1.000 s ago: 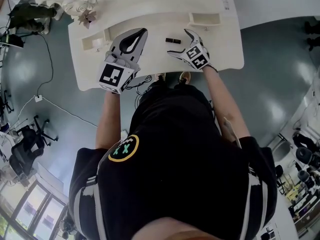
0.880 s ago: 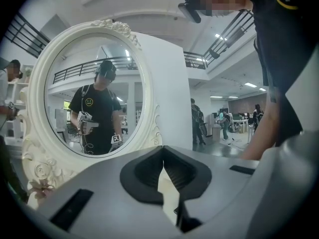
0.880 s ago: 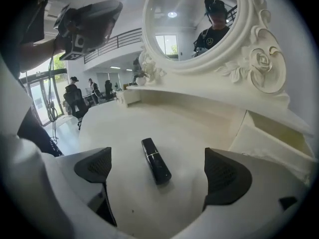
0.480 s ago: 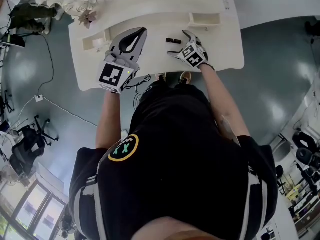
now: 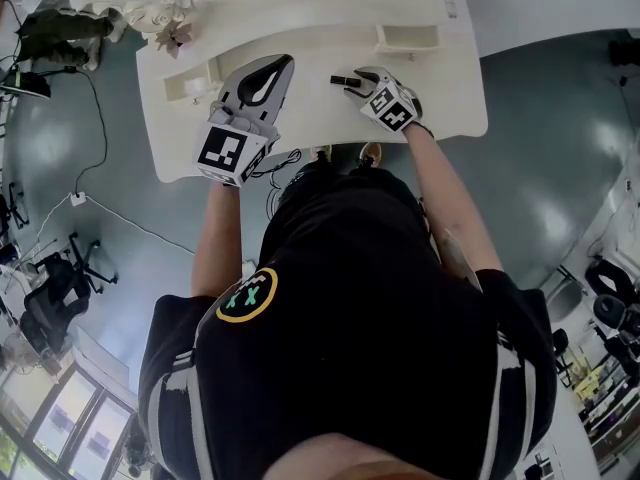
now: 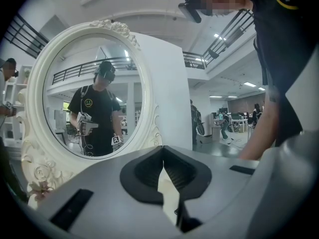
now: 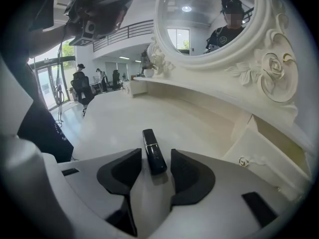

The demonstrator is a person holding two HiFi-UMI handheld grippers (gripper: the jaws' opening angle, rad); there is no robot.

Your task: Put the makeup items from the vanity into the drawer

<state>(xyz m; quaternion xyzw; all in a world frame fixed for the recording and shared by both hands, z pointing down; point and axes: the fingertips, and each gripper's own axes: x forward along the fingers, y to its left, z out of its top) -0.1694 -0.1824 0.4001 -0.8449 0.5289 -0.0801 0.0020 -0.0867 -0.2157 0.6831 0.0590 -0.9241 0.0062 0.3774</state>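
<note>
A black lipstick tube (image 7: 153, 156) lies on the white vanity top (image 5: 310, 33), seen small in the head view as the lipstick (image 5: 342, 79). My right gripper (image 5: 356, 78) reaches over it, and in the right gripper view this right gripper (image 7: 156, 152) has the tube's near end between its jaws. The jaws are closing, with a thin gap still showing beside the tube. An open white drawer (image 7: 269, 143) stands just to the right; from above the drawer (image 5: 408, 36) is at the back right. My left gripper (image 5: 286, 62) rests shut and empty over the table's left half.
An oval mirror (image 6: 92, 91) in a carved white frame stands at the back and reflects a person. A second small open compartment (image 5: 186, 85) sits at the left. A flower ornament (image 5: 176, 36) hangs off the back left corner. Cables trail on the grey floor.
My right gripper has moved forward and left onto the lipstick, and its jaws have come in from wide open to close around it. The left gripper has stayed put.
</note>
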